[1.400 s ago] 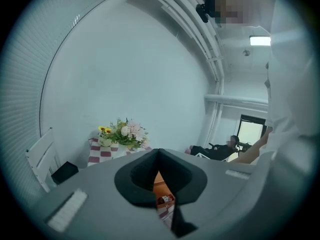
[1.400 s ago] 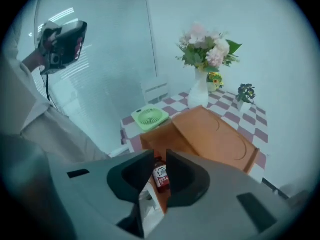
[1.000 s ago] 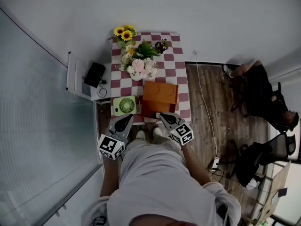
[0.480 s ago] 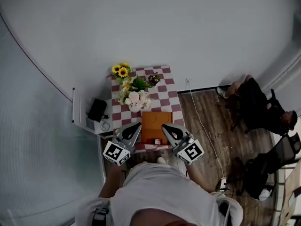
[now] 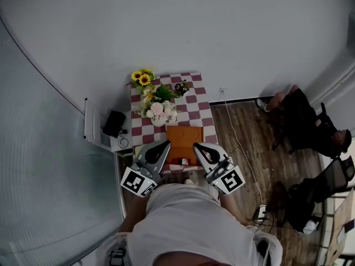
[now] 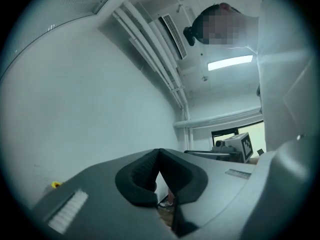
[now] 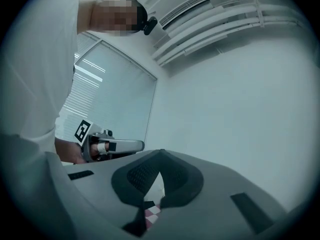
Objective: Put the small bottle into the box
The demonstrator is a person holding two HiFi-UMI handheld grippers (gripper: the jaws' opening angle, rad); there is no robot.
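In the head view an orange box (image 5: 184,137) lies on the near half of a red-and-white checked table (image 5: 202,112). A small red-and-white bottle (image 5: 183,161) lies at the box's near edge, between my two grippers. The left gripper (image 5: 165,144) is held high, left of the box, jaws together and empty. Level with it on the right is the right gripper (image 5: 198,147), also shut and empty. Both gripper views tilt up at the wall and ceiling. The left gripper (image 6: 159,152) and the right gripper (image 7: 161,153) each show pads meeting at the tip.
A vase of pale flowers (image 5: 161,111), sunflowers (image 5: 141,77) and a small dark plant (image 5: 181,87) fill the table's far half. A white side shelf with a black device (image 5: 113,124) stands left. A seated person (image 5: 302,118), office chairs and a floor power strip (image 5: 260,209) are right.
The head view has risen, so the table looks smaller and farther off. Both grippers have moved closer together over its near edge, still shut. The green fan is now hidden.
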